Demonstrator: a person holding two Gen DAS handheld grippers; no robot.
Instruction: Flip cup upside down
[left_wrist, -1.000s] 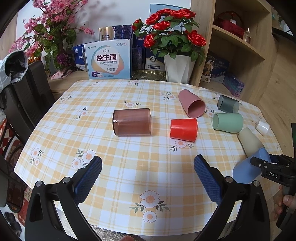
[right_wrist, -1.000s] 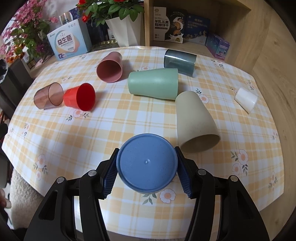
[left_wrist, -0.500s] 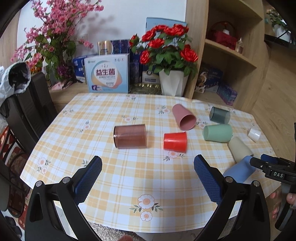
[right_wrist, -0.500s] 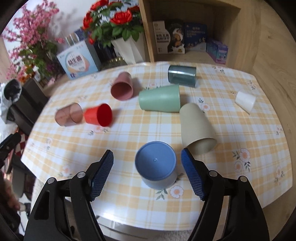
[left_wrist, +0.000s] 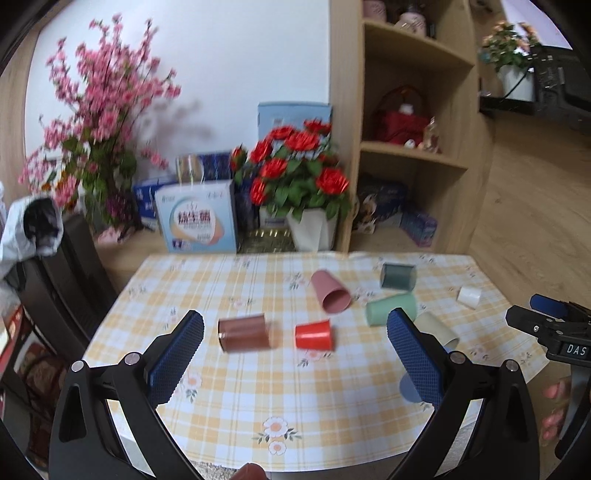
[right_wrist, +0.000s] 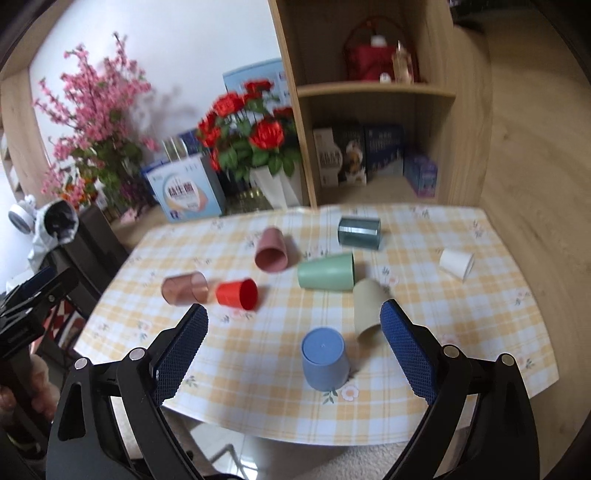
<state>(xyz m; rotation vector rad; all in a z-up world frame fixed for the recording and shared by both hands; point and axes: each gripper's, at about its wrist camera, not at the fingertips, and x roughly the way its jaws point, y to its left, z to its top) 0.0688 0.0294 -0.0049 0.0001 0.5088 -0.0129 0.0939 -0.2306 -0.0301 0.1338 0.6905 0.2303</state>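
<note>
The matte blue plastic cup (right_wrist: 325, 363) stood mouth-down near the tabletop's (right_wrist: 491, 317) front edge, its axis upright, just ahead of and between the spread, empty fingers of the right claw (right_wrist: 293, 349), the nearer one, while the left claw (left_wrist: 295, 363) also gaped empty.

"das" — white letters on the right gripper (left_wrist: 554, 328).
</note>
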